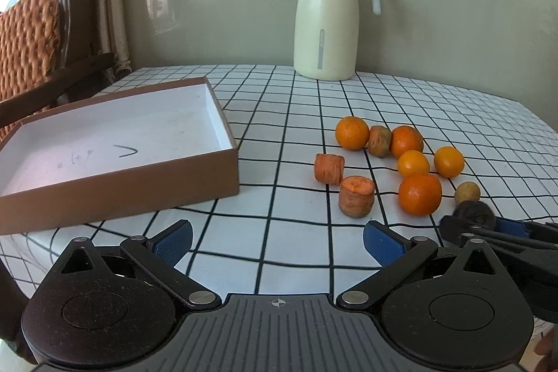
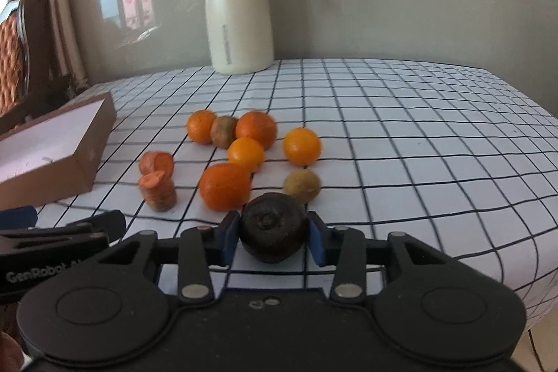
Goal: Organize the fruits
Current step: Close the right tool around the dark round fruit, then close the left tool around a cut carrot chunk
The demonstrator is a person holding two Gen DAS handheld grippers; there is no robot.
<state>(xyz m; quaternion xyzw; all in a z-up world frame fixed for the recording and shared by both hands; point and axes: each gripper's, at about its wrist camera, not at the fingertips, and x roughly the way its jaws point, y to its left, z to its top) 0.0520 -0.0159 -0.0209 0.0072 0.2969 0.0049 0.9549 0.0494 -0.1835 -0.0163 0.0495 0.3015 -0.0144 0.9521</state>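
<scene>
My right gripper (image 2: pixel 273 227) is shut on a dark, round fruit (image 2: pixel 272 234) that rests low on the checked tablecloth, its blue pads pressed against both sides. The left wrist view has that fruit (image 1: pixel 474 212) at the right edge. Just beyond it lie several oranges (image 2: pixel 225 186), a small tan fruit (image 2: pixel 301 185), a mottled brown piece (image 2: pixel 223 131) and two carrot chunks (image 2: pixel 158 192). My left gripper (image 1: pixel 277 232) stands open over bare cloth, nothing between its fingers, with the carrot chunks (image 1: pixel 356 196) ahead to its right. An empty brown box (image 1: pixel 122 183) with a white inside sits to the left.
A cream thermos jug (image 1: pixel 326 20) stands at the back of the table against the wall. A wooden chair with a woven cushion (image 1: pixel 42 33) is beyond the table's left edge. The cloth drops off at the right edge (image 2: pixel 544 128).
</scene>
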